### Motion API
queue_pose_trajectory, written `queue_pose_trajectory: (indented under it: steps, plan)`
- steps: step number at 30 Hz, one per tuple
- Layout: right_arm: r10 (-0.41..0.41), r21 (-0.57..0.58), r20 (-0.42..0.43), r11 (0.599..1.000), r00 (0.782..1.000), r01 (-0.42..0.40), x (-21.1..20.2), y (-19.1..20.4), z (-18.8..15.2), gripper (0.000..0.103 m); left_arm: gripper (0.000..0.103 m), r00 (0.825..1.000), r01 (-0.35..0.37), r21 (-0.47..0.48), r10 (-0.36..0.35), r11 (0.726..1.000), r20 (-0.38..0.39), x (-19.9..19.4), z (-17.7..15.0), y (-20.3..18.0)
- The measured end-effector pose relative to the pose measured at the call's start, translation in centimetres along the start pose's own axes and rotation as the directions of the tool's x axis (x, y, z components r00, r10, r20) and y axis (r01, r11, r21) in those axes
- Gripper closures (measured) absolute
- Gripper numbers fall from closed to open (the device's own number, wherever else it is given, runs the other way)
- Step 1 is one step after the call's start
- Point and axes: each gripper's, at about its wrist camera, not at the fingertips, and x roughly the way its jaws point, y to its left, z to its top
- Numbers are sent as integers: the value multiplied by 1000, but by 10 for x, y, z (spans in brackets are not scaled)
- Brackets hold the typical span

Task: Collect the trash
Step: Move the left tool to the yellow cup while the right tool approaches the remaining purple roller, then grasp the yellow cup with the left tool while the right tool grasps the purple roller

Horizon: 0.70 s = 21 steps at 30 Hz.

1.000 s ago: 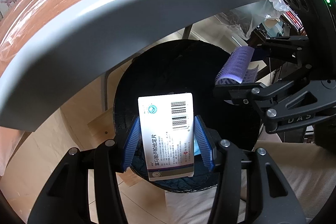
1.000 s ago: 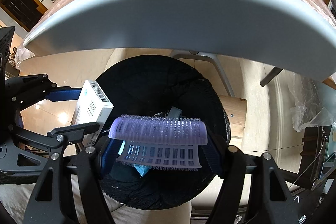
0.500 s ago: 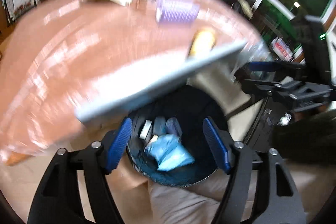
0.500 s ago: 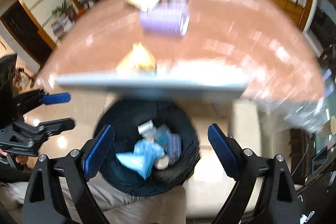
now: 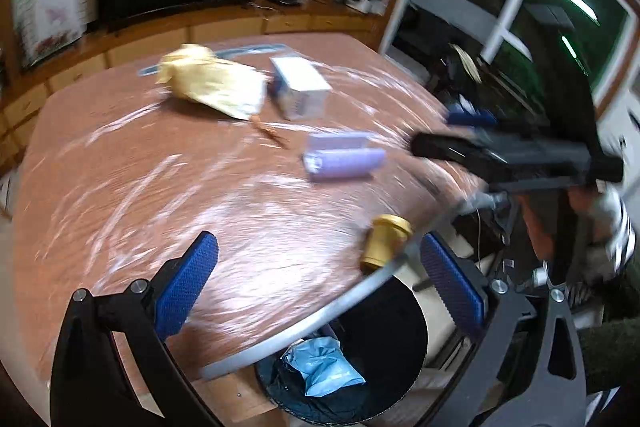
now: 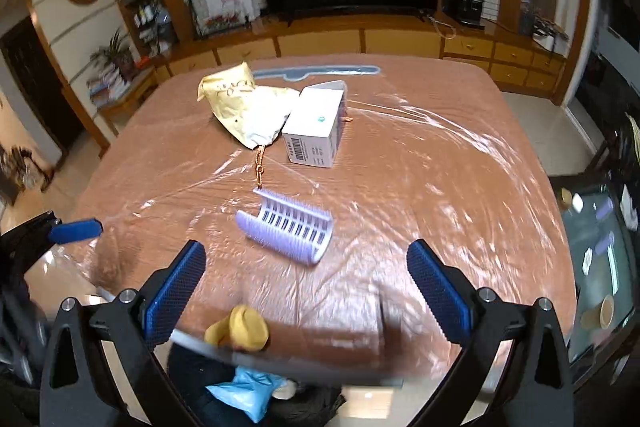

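Presently both sets of jaws, left gripper [image 5: 318, 291] and right gripper [image 6: 306, 291], are opening, nothing between them. Purple roller [image 6: 285, 229] lies mid-bench [image 6: 420, 187]; approach squarely, pinch across its curved back, carry to bin [image 5: 384, 339].

left gripper [image 5: 320, 287]: black frame, silver screws | fingers [image 5: 186, 285]: ribbed blue pads | sleeve [image 5: 618, 227]: black-white stripes

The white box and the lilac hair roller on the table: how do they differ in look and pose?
The white box is a closed block with flat printed sides; the lilac hair roller is an open, curved, bristled shell. The box lies farther back beside the yellow bag; the roller lies nearer, alone. Both rest on the plastic-covered table.
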Motion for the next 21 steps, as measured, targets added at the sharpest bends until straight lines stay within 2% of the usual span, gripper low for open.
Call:
queue_pose_trajectory:
  steps: [3, 5, 7, 9, 13, 14, 21]
  plan:
    - [2, -19, -45, 1000, 999, -3, 18, 0, 11, 4, 5, 998, 38, 77, -34, 996, -49, 22, 2, -24]
    - [40, -5, -86, 999, 995, -40, 31, -2, 15, 5, 15, 995, 59, 116, -49, 991, -86, 38, 5, -33]
    - [56, -8, -112, 998, 992, -57, 40, 2, 17, 6, 20, 991, 79, 123, -65, 989, -115, 52, 8, -36]
    - [40, -29, -146, 999, 989, -44, 53, 5, 19, 7, 29, 987, 101, 120, -84, 988, -139, 61, 11, -40]
    - [43, -11, -187, 999, 981, -45, 69, 7, 21, 11, 56, 977, 134, 128, -109, 983, -184, 76, 16, -42]
    - [37, -7, -193, 999, 980, -39, 72, 8, 21, 11, 60, 973, 143, 126, -116, 982, -198, 80, 16, -42]
    - [58, 38, -204, 998, 977, -52, 83, 13, 18, 11, 64, 969, 153, 134, -122, 979, -215, 90, 19, -42]
